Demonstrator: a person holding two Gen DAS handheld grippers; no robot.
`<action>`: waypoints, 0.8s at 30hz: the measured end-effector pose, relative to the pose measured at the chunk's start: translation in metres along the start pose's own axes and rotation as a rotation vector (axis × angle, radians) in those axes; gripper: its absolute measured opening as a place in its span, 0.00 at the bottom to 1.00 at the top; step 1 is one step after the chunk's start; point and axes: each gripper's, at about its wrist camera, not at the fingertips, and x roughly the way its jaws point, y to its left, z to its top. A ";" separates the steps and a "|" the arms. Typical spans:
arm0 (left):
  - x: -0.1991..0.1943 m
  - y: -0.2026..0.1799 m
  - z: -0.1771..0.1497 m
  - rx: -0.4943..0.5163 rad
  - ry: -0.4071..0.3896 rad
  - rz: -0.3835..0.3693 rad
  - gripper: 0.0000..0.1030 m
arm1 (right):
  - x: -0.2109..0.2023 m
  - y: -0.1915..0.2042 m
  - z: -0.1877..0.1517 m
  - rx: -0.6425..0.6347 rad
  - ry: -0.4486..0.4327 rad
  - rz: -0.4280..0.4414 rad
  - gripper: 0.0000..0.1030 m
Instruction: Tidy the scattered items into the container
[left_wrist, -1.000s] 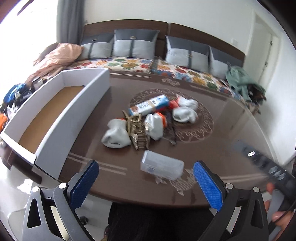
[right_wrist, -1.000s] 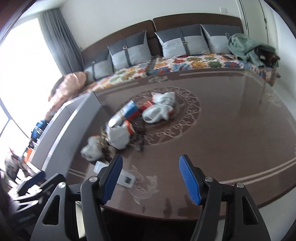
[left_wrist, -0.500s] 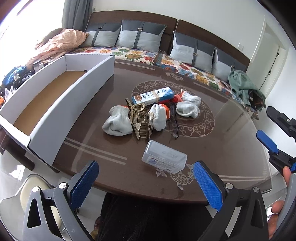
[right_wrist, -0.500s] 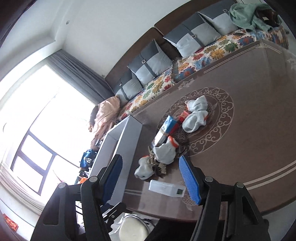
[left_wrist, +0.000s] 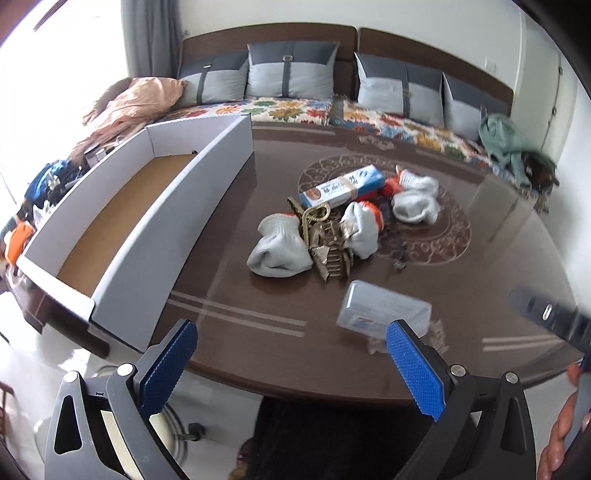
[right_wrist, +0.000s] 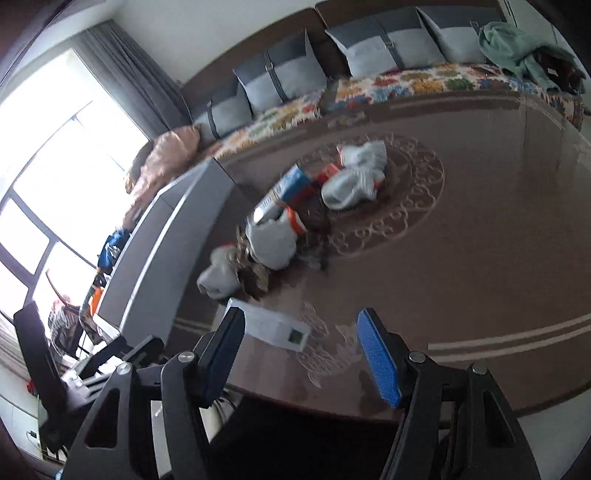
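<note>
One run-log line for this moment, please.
left hand-held gripper open, empty | right hand-held gripper open, empty | items on table | box empty

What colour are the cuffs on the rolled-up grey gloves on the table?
Orange cuffs on the rolled grey work gloves, clearest in the left wrist view.

Blown-out window (right_wrist: 55, 155) glare — seemingly motion-blurred (fisheye-warped)
</note>
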 end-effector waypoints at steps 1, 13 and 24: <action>0.002 0.003 0.002 0.007 0.006 -0.006 1.00 | 0.008 0.000 -0.006 -0.017 0.028 -0.013 0.63; 0.015 0.039 0.017 -0.004 0.043 -0.024 1.00 | 0.035 0.019 -0.014 -0.313 0.123 0.056 0.63; 0.040 -0.006 -0.014 0.010 0.120 -0.046 1.00 | 0.039 0.011 -0.017 -0.109 0.110 -0.056 0.63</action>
